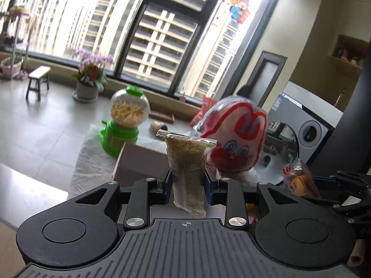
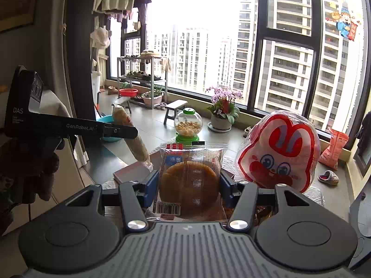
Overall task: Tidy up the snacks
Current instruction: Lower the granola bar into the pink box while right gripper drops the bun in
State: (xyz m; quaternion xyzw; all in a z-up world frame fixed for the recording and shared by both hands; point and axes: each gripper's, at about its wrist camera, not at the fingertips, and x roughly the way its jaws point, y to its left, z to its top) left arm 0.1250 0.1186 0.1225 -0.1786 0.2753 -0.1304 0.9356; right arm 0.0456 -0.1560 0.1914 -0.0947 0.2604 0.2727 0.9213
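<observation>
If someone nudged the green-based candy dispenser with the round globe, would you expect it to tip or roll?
The candy dispenser probably tips rather than slides: its filled globe sits high above a narrower green base. Once over, the round globe would likely roll. It looks like light plastic.

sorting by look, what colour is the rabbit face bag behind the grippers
Red and white, with blue eyes, on the rabbit face bag. It shows best in the right wrist view.

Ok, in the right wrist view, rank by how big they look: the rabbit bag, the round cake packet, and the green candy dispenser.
Largest to smallest as they look:
1. rabbit bag and round cake packet, too alike to split; the packet sits nearest the camera, in the right gripper.
2. green candy dispenser, farther back.
</observation>
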